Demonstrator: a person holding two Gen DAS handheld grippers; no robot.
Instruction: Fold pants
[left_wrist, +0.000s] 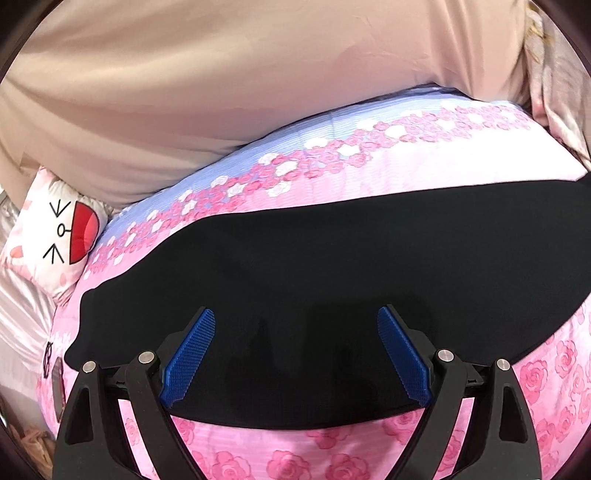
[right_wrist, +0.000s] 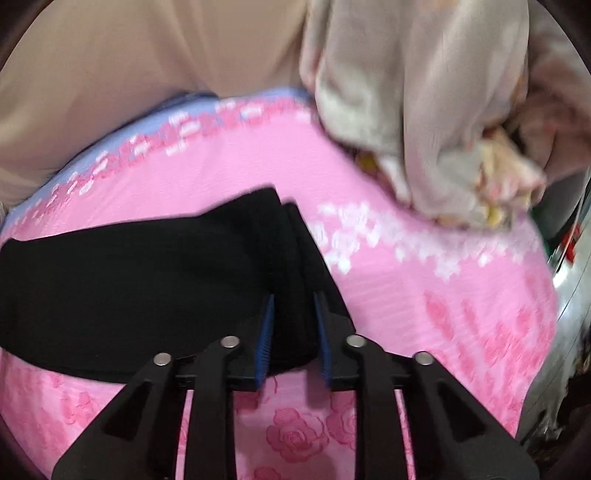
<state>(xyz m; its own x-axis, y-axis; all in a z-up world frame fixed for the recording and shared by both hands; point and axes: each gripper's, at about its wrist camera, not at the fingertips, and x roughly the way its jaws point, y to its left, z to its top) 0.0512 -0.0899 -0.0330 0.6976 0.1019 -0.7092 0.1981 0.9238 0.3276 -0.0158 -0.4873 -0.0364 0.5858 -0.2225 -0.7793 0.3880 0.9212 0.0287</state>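
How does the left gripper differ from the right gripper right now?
The left gripper has its jaws wide apart over flat black pants, gripping nothing. The right gripper has narrow jaws with a bunched edge of the pants between its pads. Both have blue pads and point down at the pink bedspread.

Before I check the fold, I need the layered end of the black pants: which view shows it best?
The right wrist view: the black pants end there in stacked layers, with the right claw around them, though blurred. The left wrist view shows only a smooth black stretch under the open left claw, no end.
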